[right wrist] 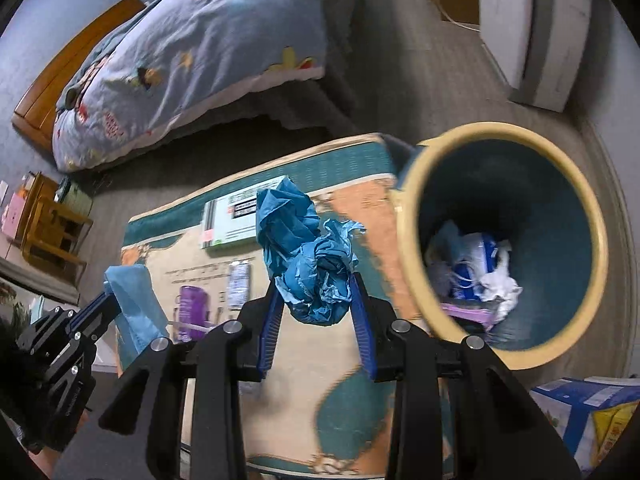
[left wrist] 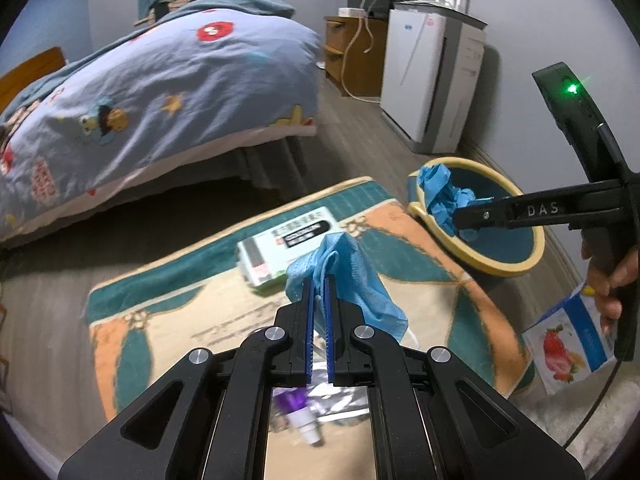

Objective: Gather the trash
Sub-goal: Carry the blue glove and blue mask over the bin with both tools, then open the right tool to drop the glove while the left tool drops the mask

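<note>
Left wrist: left claw clamped on a light blue mask above the rug; bin just beyond.

Right wrist: right claw gripping crumpled blue paper beside the bin's rim, not inside.

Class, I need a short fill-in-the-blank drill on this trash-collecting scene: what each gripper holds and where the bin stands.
1. The left gripper is shut on a light blue ____.
2. The right gripper holds a crumpled wad of ____ paper.
3. The bin already has ____ inside.
4. The white box lies on the ____.

Missing words: face mask; blue; trash; rug
</note>
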